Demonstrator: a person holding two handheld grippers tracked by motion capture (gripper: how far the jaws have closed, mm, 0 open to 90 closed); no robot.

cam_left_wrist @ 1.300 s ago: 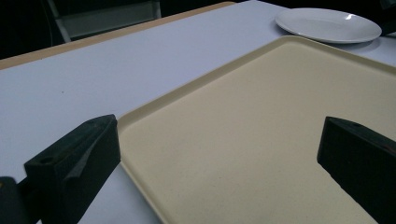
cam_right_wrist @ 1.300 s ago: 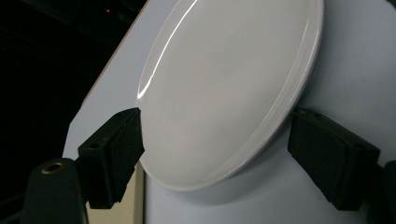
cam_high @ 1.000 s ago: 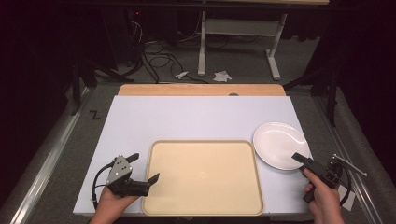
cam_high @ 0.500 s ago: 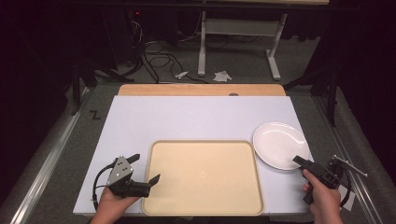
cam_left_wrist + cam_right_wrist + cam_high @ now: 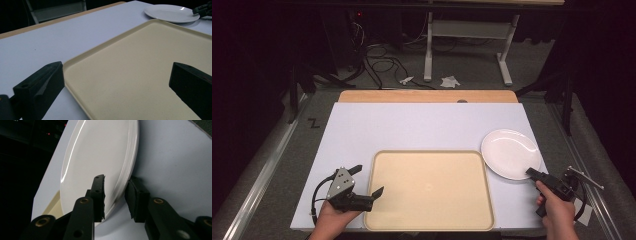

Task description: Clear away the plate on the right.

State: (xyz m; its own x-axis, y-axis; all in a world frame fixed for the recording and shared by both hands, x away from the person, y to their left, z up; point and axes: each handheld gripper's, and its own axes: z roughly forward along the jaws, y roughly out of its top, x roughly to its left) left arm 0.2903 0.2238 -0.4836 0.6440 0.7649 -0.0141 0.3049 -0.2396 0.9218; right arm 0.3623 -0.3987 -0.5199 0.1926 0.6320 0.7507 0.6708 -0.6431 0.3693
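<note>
On the white table (image 5: 412, 125), seen from the high view, a beige tray (image 5: 429, 187) lay at the near edge, and everything else is placed against it. A white plate (image 5: 510, 152) sat just beyond the tray's far right corner, close to it but apart. The left gripper (image 5: 367, 180), held in the person's left hand (image 5: 334, 217), stood at the tray's left rim with its jaws spread wide, one tip outside the rim and the other over the tray's edge, holding nothing. The right gripper (image 5: 532, 173), held in the right hand (image 5: 557, 212), pointed at the plate's near rim, right of the tray. Beyond the table, cables and scraps of paper lay on the floor.

From the left gripper view, the jaws stood far apart and empty on either side of the tray's (image 5: 140, 72) near corner, one over the bare table (image 5: 50, 42) beside the rim, the other over the tray's surface. The plate (image 5: 170, 12) lay past the tray's far edge, with the tip of the other gripper (image 5: 201, 10) at its rim.

From the right gripper view, the right gripper (image 5: 116, 195) had its jaws on either side of the plate's (image 5: 100, 157) rim, one above and one below; whether they pressed on it cannot be told. A corner of the tray (image 5: 53, 206) showed behind the plate.
</note>
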